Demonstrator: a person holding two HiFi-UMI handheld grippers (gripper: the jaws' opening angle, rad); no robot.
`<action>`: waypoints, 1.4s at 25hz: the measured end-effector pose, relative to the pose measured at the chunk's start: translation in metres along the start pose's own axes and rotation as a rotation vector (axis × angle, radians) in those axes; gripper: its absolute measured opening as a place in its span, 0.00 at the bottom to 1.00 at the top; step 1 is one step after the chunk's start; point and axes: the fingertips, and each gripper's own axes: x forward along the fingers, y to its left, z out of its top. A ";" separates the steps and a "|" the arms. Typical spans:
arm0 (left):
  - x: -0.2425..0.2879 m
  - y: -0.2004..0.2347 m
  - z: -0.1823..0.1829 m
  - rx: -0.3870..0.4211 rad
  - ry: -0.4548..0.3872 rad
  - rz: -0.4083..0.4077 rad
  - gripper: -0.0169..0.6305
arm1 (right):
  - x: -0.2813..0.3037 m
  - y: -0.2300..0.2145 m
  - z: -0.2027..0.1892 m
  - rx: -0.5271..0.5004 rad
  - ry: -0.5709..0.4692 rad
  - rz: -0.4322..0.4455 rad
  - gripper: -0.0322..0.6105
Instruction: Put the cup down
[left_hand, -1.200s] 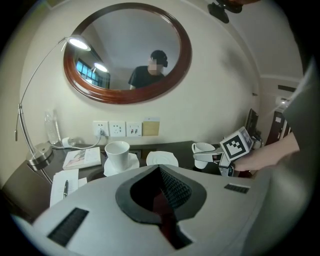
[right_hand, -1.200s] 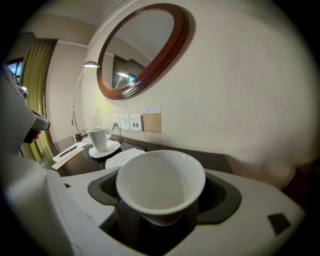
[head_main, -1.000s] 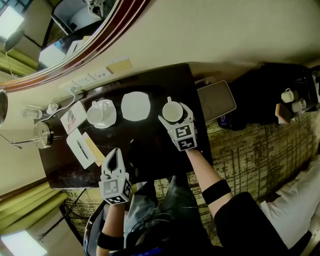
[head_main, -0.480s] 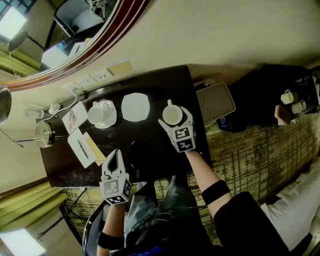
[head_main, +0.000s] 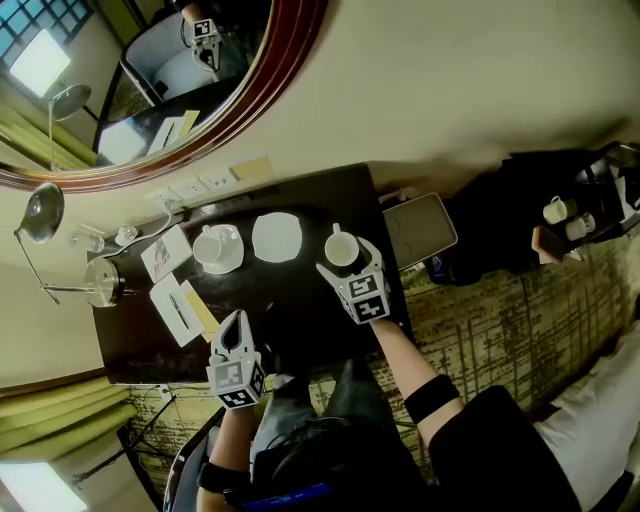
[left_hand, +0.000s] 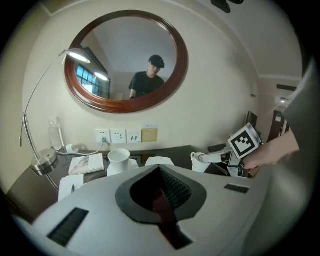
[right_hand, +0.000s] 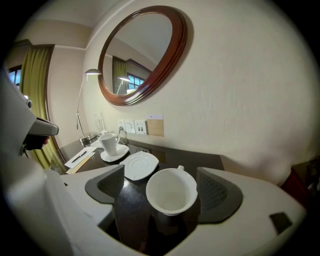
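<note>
Right tongs let go and the view pulls back

The right tongs (head_main: 347, 258) have just been opening, and the cup (right_hand: 171, 192) now stands between them on the desk (head_main: 300, 320) with a gap on either side. In the head view the whole desk has slid towards 6 o'clock and looks smaller. More of the mirror (head_main: 290, 70) now shows at 11 o'clock, and the head of the lamp (head_main: 42, 212) has come further into view at 9 o'clock.

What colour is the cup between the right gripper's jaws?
White cup; clearest in right gripper view.
</note>
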 end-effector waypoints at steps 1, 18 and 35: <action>-0.003 0.001 0.003 0.003 -0.003 -0.002 0.03 | -0.006 0.007 0.005 -0.005 -0.001 0.010 0.80; -0.037 0.031 0.033 -0.012 -0.055 -0.064 0.03 | -0.073 0.120 0.062 -0.022 -0.051 0.148 0.33; -0.043 0.062 0.024 -0.022 -0.059 -0.114 0.03 | -0.073 0.185 0.064 -0.022 -0.037 0.205 0.06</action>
